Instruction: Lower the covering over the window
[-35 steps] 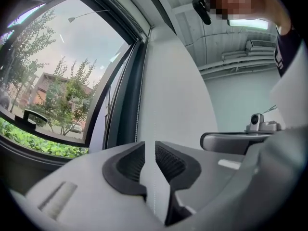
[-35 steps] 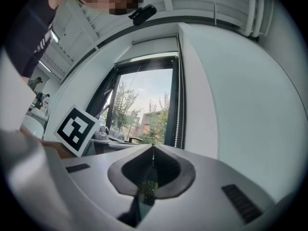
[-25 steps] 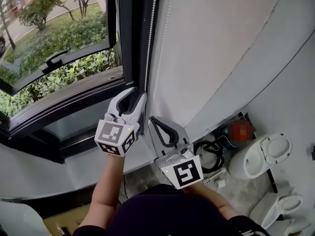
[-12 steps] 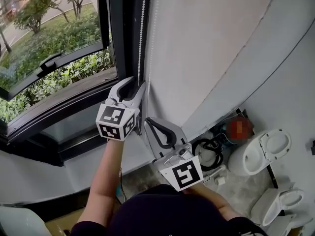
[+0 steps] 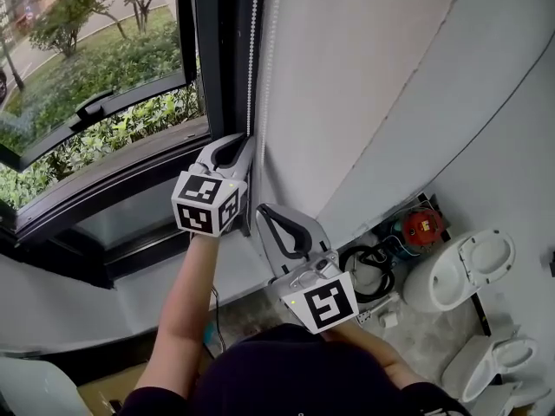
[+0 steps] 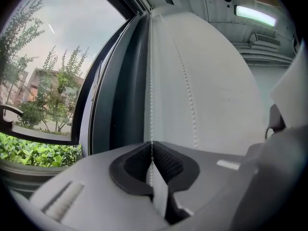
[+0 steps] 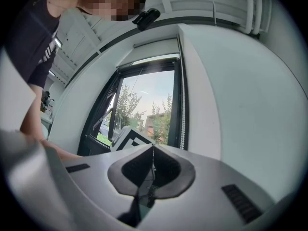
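A white bead chain [image 5: 252, 59] [image 6: 151, 81] hangs along the dark window frame [image 5: 221, 50]. My left gripper [image 5: 245, 142] [image 6: 152, 144] has just been closing and now stands shut on this chain, which runs down into the seam of its pads. A second strand [image 6: 188, 90] hangs free against the white wall. My right gripper [image 5: 262, 211] [image 7: 153, 147] sits lower and nearer to me, jaws together; I cannot make out anything pinched in them. The window glass [image 5: 87, 76] shows trees and hedge, uncovered where I see it.
The white wall [image 5: 373, 85] runs to the right of the chain. On the floor below right stand white toilet bowls [image 5: 460, 271], a red device [image 5: 423, 224] and coiled black cables [image 5: 364, 271]. The opened sash [image 5: 95, 107] tilts outward at left.
The left gripper moved in onto the bead chain and its jaws went from open to shut on it. The right gripper stayed where it was.
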A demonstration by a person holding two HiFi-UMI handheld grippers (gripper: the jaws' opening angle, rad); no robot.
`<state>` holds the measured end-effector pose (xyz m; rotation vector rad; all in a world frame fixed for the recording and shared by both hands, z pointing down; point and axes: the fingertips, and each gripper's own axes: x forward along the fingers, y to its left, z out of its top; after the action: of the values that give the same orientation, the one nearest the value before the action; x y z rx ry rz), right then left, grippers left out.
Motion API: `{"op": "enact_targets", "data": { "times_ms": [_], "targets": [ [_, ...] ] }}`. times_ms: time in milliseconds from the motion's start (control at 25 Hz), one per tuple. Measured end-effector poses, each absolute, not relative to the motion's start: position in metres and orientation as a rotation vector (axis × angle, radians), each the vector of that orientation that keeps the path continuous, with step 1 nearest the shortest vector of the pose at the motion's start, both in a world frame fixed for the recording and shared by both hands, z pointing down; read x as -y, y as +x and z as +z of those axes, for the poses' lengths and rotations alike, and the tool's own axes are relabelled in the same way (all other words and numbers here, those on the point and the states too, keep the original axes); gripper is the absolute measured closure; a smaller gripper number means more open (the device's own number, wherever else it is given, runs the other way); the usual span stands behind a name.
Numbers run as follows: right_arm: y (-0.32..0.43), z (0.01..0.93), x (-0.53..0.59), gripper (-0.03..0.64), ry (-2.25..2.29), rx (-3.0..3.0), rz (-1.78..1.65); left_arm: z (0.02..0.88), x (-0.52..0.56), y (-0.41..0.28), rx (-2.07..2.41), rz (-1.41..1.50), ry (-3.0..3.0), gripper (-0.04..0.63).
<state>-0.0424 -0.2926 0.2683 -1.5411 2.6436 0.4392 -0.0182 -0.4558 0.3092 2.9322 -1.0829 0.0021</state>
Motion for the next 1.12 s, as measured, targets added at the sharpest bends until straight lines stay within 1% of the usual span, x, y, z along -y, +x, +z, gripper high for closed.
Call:
{"op": "enact_targets", "data": {
  "times_ms": [280, 400, 600, 800, 1000, 1120],
  "targets": [
    [-0.034, 0.262, 0.277, 0.604, -1.490, -2.622, 0.409, 0.315, 0.392, -0.033, 1.027, 0.086, 2.975, 0.572],
    [-0.032, 0.260, 0.273, 0.603, -1.453, -2.624, 0.386, 0.312, 0.359, -0.043, 0.994, 0.058, 2.960, 0.572],
    [-0.028, 0.257, 0.261, 0.604, -1.355, -2.649, 0.346, 0.311, 0.311, -0.050, 1.067, 0.100, 2.978, 0.574],
    [-0.020, 0.256, 0.249, 0.603, -1.283, -2.656, 0.311, 0.311, 0.267, -0.043, 0.946, -0.072, 2.892, 0.575],
    [-0.010, 0.255, 0.233, 0.604, -1.203, -2.657, 0.302, 0.343, 0.235, -0.040, 0.971, 0.025, 2.842, 0.577],
    [-0.002, 0.258, 0.223, 0.603, -1.161, -2.670, 0.308, 0.370, 0.221, -0.029, 0.958, 0.028, 2.788, 0.577]
  ]
}}
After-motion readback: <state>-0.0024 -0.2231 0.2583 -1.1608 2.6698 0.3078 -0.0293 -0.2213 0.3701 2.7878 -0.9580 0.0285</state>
